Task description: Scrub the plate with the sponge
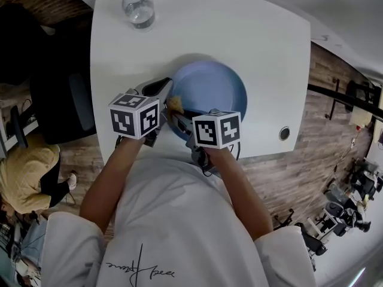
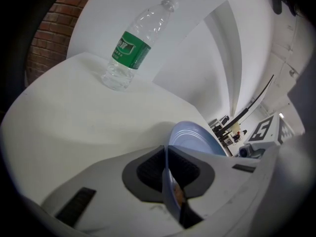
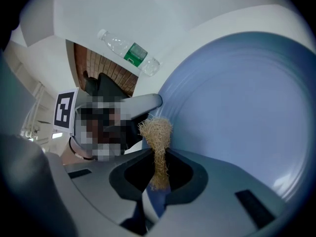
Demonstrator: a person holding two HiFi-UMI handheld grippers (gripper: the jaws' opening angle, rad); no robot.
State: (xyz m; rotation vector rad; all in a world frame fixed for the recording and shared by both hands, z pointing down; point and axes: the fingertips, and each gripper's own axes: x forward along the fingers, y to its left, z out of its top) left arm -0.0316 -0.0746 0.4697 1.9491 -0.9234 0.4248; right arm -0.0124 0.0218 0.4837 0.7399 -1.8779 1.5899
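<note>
A round blue plate (image 1: 209, 91) lies on the white table (image 1: 257, 34), in front of me. My left gripper (image 1: 166, 87) is shut on the plate's left rim. In the left gripper view the plate (image 2: 195, 137) runs edge-on between the jaws of that gripper (image 2: 167, 154). My right gripper (image 1: 179, 116) is shut on a tan fibrous sponge (image 1: 175, 104) at the plate's near-left edge. In the right gripper view the sponge (image 3: 157, 137) sticks up out of the jaws of that gripper (image 3: 160, 158), over the plate's (image 3: 247, 122) left rim and close to the left gripper's fingers.
A clear water bottle (image 1: 138, 8) with a green label stands at the table's far left corner, also seen in the left gripper view (image 2: 131, 51). A round cable hole (image 1: 284, 133) sits near the table's right front edge. A dark chair (image 1: 60, 100) stands left of the table.
</note>
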